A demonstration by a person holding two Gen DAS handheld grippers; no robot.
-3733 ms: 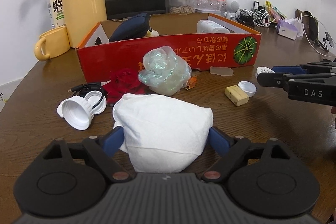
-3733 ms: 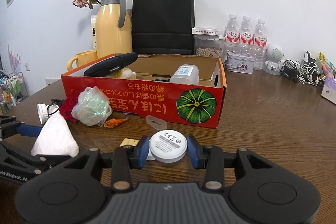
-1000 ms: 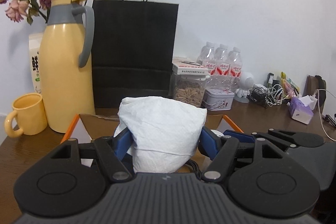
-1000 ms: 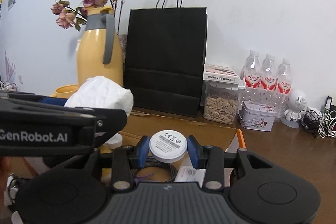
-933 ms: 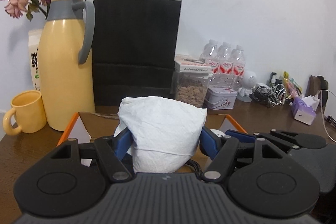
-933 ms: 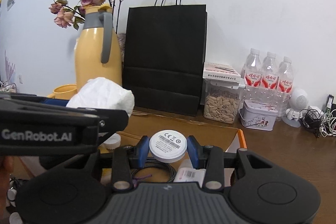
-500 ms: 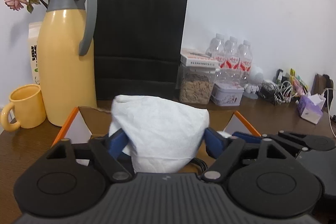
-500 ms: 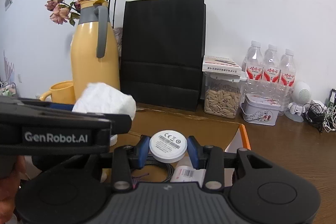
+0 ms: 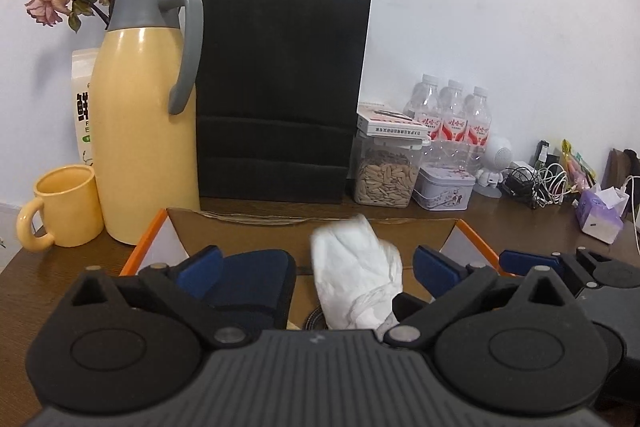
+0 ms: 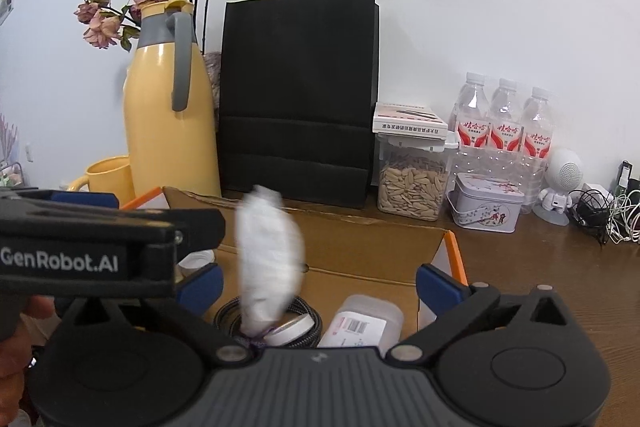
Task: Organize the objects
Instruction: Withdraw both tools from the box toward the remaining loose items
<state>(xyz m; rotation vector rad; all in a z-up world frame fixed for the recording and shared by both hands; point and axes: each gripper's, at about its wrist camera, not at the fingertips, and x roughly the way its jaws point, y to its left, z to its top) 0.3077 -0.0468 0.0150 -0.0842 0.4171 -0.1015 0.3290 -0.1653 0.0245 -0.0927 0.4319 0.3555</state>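
My left gripper hangs over the open cardboard box with its jaws opening wide. A white crumpled tissue bundle drops between them, touching neither blue pad. A dark blue case lies in the box to the left. My right gripper hovers over the same box, its jaws also opening and nothing in them. Below it the round white disc rests on a coiled black cable, beside a white labelled container. The blurred tissue bundle falls in front.
Behind the box stand a yellow thermos jug with dried roses, a yellow mug, a black paper bag, a jar of seeds, a tin and water bottles. Cables and a tissue pack lie right.
Both grippers opened wide. The tissue bundle left the left jaws and is falling into the box. The white disc left the right jaws and now lies on the cable coil.
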